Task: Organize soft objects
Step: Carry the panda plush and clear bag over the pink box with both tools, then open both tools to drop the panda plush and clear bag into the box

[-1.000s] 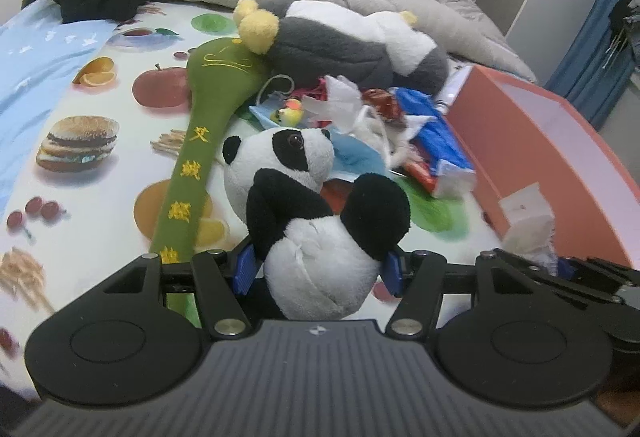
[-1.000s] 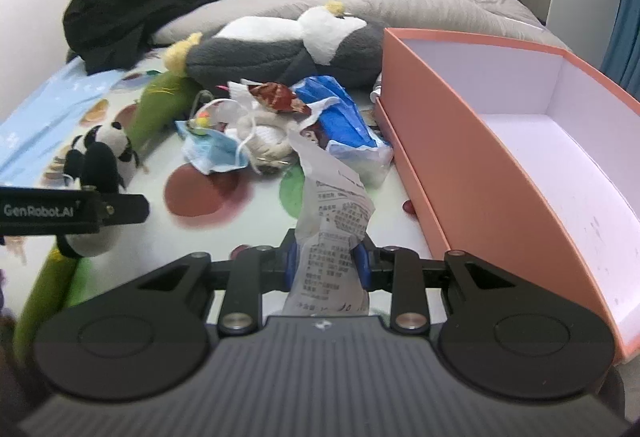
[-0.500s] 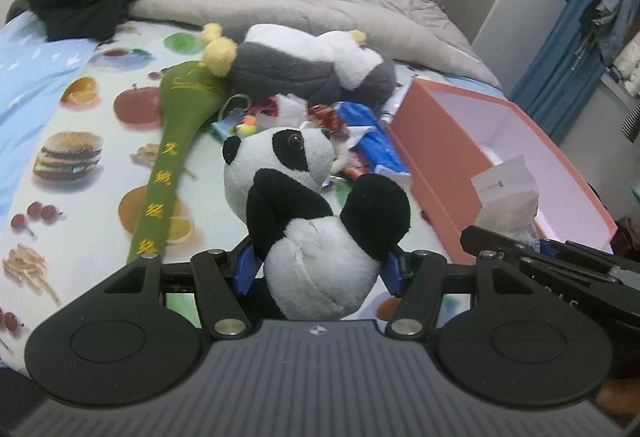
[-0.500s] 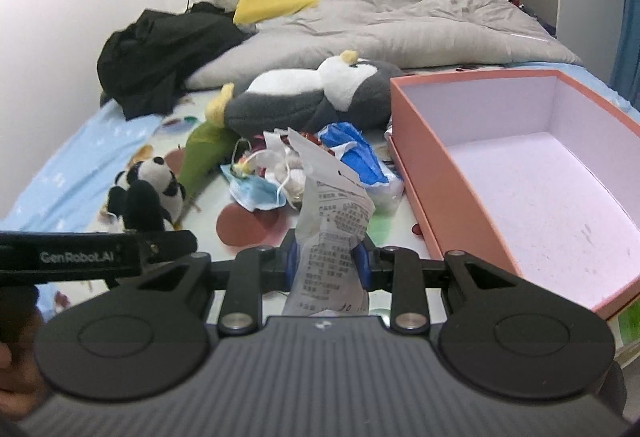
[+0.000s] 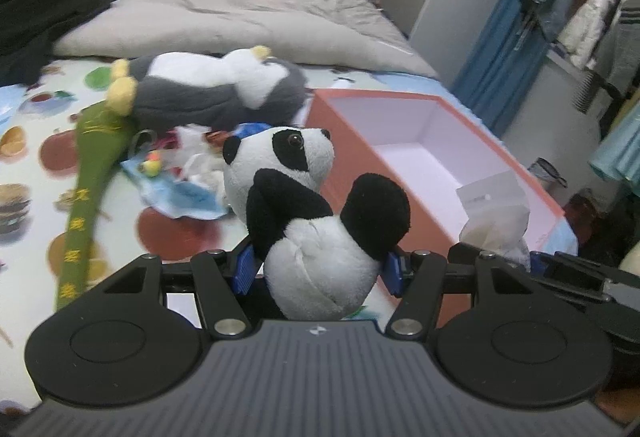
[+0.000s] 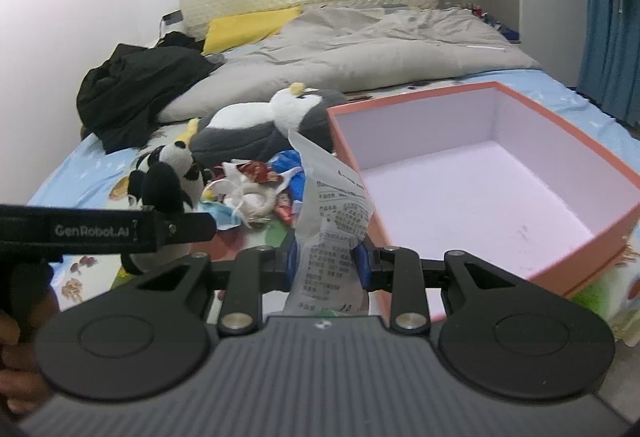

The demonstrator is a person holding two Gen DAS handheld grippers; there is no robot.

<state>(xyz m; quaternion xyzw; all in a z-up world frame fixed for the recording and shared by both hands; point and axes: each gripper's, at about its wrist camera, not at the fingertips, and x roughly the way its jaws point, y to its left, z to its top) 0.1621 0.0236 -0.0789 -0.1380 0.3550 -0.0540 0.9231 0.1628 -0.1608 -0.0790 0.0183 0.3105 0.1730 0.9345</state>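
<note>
My left gripper [image 5: 318, 269] is shut on a small panda plush [image 5: 308, 221] and holds it above the bed; the panda also shows in the right wrist view [image 6: 168, 181]. My right gripper [image 6: 326, 257] is shut on a crumpled printed paper bag [image 6: 332, 221], which also shows at the right of the left wrist view [image 5: 494, 213]. An open salmon-pink box [image 6: 480, 173] with a pale lilac inside lies on the bed to the right, empty; it also shows in the left wrist view [image 5: 424, 141]. A big grey-and-white penguin plush [image 5: 216, 93] lies behind a heap of wrappers and masks [image 6: 248, 193].
A long green plush [image 5: 92, 173] lies at the left on the fruit-print sheet [image 5: 36, 141]. A grey duvet [image 6: 360, 49], black clothes [image 6: 132, 85] and a yellow pillow [image 6: 248, 27] lie at the head end. Blue curtains [image 5: 508, 37] hang at the right.
Both grippers have risen and swung right toward the pink box, each keeping its hold. The box inside now shows more fully in both views.
</note>
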